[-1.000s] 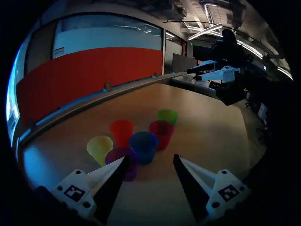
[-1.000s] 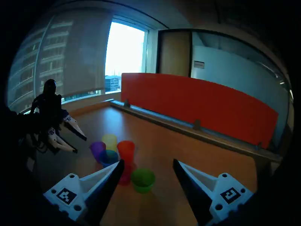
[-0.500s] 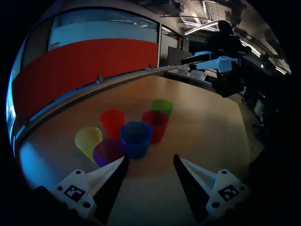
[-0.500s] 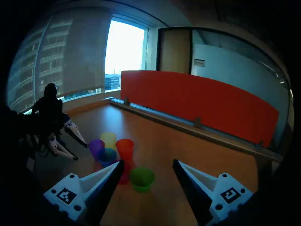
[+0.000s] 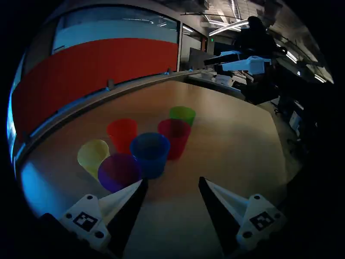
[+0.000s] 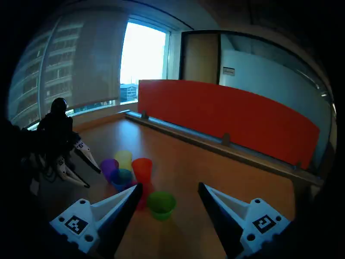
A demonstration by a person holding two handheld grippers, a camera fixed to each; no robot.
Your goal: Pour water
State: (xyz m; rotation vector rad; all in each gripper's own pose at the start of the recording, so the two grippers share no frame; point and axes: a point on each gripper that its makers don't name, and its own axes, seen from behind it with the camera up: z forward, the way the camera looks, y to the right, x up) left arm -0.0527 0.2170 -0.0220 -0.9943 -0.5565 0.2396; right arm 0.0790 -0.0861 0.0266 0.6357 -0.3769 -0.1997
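Note:
Six plastic cups stand clustered on the wooden table: yellow, purple, blue, orange, red and green. My left gripper is open and empty, its tips just short of the purple and blue cups. My right gripper hovers open and empty on the opposite side, above the green cup. The right gripper view also holds the orange cup, yellow cup, purple cup, blue cup and the left gripper beside them.
A red partition with a metal rail runs along the table's far edge. The right gripper hangs high beyond the cups in the left gripper view. A bright window lies past the table. Bare tabletop stretches right of the cups.
The left gripper has risen and moved in on the cups, which now sit higher and further left in its view. The right gripper has barely shifted.

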